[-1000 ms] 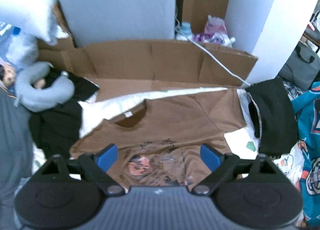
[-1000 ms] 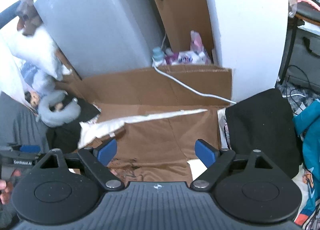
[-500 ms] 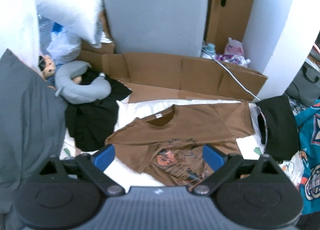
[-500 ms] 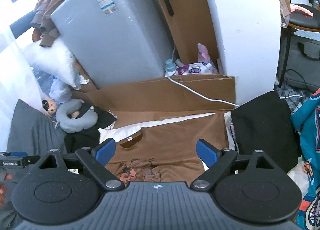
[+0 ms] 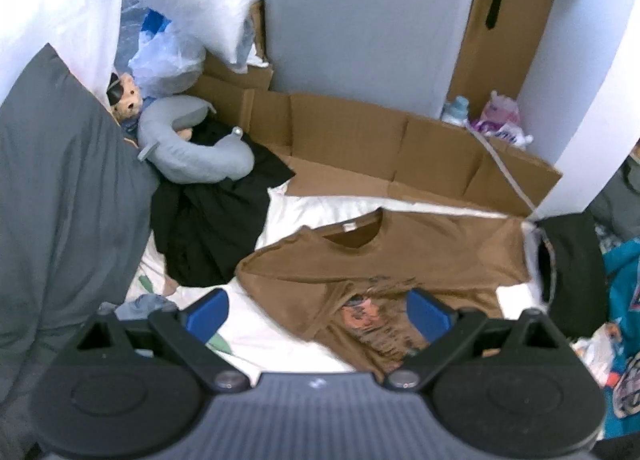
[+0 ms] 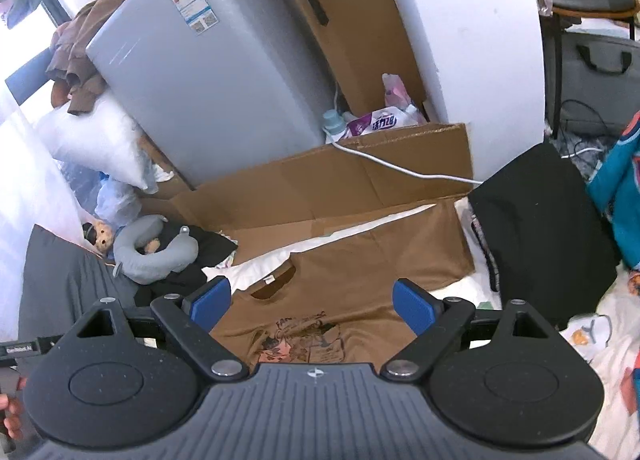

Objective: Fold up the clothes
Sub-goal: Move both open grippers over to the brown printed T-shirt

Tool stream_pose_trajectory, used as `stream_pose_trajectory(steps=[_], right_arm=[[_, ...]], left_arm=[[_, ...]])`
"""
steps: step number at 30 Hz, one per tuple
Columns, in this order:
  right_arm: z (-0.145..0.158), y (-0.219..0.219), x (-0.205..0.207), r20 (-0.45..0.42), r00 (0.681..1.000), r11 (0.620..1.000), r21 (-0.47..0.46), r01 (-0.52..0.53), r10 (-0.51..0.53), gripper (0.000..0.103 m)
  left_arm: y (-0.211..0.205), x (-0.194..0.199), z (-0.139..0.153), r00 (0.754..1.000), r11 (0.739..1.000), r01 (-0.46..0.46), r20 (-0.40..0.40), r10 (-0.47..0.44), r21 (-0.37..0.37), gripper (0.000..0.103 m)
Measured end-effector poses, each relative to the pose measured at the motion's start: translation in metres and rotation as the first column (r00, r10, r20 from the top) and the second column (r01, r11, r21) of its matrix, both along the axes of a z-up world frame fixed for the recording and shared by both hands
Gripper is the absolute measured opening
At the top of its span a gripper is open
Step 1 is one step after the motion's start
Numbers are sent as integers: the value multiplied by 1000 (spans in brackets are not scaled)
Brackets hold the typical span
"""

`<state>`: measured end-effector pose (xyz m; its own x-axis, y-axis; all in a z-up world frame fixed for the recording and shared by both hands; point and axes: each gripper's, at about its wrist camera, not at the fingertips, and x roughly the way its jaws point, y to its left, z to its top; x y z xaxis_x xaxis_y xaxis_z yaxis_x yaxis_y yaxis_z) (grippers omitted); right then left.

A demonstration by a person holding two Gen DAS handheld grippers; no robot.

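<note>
Spreading flat on the white sheet [image 5: 280, 215], the brown T-shirt [image 5: 432, 256] is laid print-up for folding; left tongs [image 5: 318, 314] and right tongs [image 6: 312, 302] are held wide, empty, above it.

**Count of things in view**

One brown T-shirt [image 5: 420, 256] is seen spread out. Two black garments are counted — one heap [image 5: 208, 219] at the left, one [image 6: 536, 227] at the right. One grey neck pillow [image 5: 192, 155], one white pillow [image 6: 96, 147], one doll [image 6: 100, 236] and one teal garment [image 6: 620, 195] are counted — singles all.
</note>
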<state>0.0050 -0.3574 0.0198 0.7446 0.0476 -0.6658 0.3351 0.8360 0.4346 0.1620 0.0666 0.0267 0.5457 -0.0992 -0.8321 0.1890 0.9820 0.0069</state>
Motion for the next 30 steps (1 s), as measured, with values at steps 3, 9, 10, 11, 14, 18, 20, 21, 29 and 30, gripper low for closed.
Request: stream_pose_trajectory(steps=[3,9,10,11,14,18,20,21,29,30], right_arm=[[-12,13,6,-2,1000,1000,-15,-10,10,92],[-34,51,18,13,997,994,-79,-81,82,92],[-39,56,20,16,995,992,-86,-94,96,92],[-46,62,23,20,994,990,-86,-107,109,92],[-68,74,33,23,990,988,-66,-138,140,92],[-102,92,48,12,987,986,-55,-159,160,92],[-120,103,56,4,986,984,-51,-169,169,92],[-130,107,61,0,985,984,-43,-173,173,92],[-209,146,111,-42,972,972,34,-232,233,83],[-217,152,118,-44,969,970,41,-242,243,82]], left_arm=[[11,6,-14,1000,1000,-2,-14,2,0,97],[27,21,-49,1000,1000,11,-13,-11,-19,96],[29,24,-56,1000,1000,13,-12,-13,-24,96],[32,27,-62,1000,999,15,-11,-15,-30,96],[40,36,-82,1000,999,22,-6,-22,-46,94],[51,48,-109,1000,997,31,0,-31,-67,91],[57,54,-123,999,996,36,3,-36,-78,90],[60,57,-130,999,996,37,5,-37,-83,90],[89,90,-197,1000,989,15,5,-15,-145,67],[92,94,-206,1000,988,7,1,-7,-156,67]])
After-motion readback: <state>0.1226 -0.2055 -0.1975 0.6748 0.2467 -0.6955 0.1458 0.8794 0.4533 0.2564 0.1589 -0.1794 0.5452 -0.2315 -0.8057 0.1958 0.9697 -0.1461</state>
